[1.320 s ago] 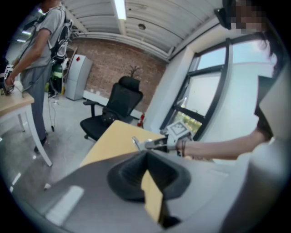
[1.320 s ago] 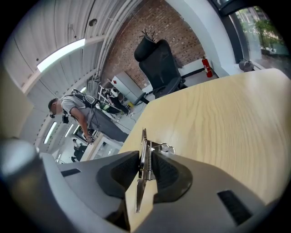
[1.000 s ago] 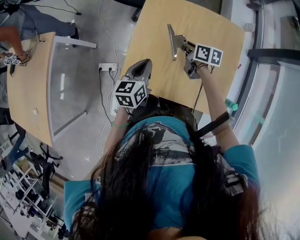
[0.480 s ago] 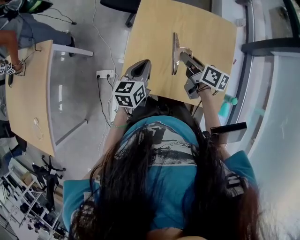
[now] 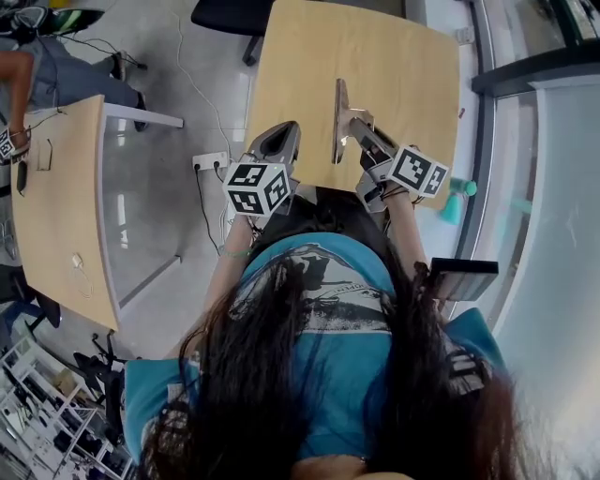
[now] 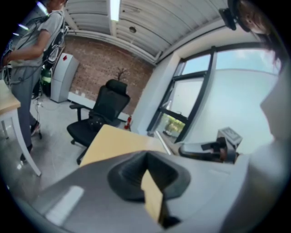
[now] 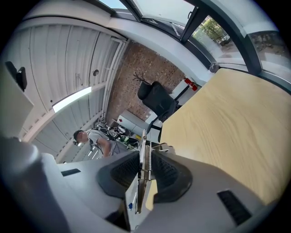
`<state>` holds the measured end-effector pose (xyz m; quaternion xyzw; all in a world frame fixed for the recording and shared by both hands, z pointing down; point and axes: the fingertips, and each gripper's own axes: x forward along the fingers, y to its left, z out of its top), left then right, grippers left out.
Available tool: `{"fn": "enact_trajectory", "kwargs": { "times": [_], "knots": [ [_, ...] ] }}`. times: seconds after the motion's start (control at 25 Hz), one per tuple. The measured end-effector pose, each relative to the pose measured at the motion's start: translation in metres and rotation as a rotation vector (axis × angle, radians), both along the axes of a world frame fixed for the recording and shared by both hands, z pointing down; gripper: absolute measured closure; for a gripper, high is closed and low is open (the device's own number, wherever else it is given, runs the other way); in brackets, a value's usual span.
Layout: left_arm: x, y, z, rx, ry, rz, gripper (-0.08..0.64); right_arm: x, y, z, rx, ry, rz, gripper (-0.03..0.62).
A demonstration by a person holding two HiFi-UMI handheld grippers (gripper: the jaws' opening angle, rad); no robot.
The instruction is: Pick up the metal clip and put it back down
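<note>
Metal on edge: the metal clip (image 5: pixel 338 120) stands upright in my right claw (image 5: pixel 354 129), whose pads are clamped on it beside its spring, over the near half of the wooden surface (image 5: pixel 403 66). In the right gripper view its strip runs straight up out of the jaws against the room behind.

My left claw (image 5: pixel 280 141) sits at the surface's near left corner, apart from the clip, jaws together with nothing between them.

Nothing else lies on the wood. It is bare from the clip to the far edge and out to both sides.

A black office chair (image 5: pixel 225 14) stands just past the far left corner. Left of the surface a power strip (image 5: pixel 212 161) lies on the floor (image 5: pixel 169 103), with a second surface (image 5: pixel 56 187) well apart beyond it. A window frame (image 5: pixel 485 122) runs close along the right edge, and a small teal thing (image 5: pixel 454 204) sits near the near right corner.
</note>
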<state>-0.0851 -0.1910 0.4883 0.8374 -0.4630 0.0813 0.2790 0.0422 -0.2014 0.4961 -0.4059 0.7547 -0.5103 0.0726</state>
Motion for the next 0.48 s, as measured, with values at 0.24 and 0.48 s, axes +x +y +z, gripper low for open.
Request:
{"fn": "enact_trajectory", "kwargs": {
  "times": [0.24, 0.48],
  "knots": [
    [-0.005, 0.016, -0.005, 0.019, 0.016, 0.038, 0.557, -0.010, 0.018, -0.004, 0.008, -0.015, 0.033, 0.495],
    [-0.005, 0.015, -0.009, 0.021, 0.024, 0.052, 0.557, -0.012, 0.019, -0.006, 0.009, -0.014, 0.032, 0.495]
  ]
}}
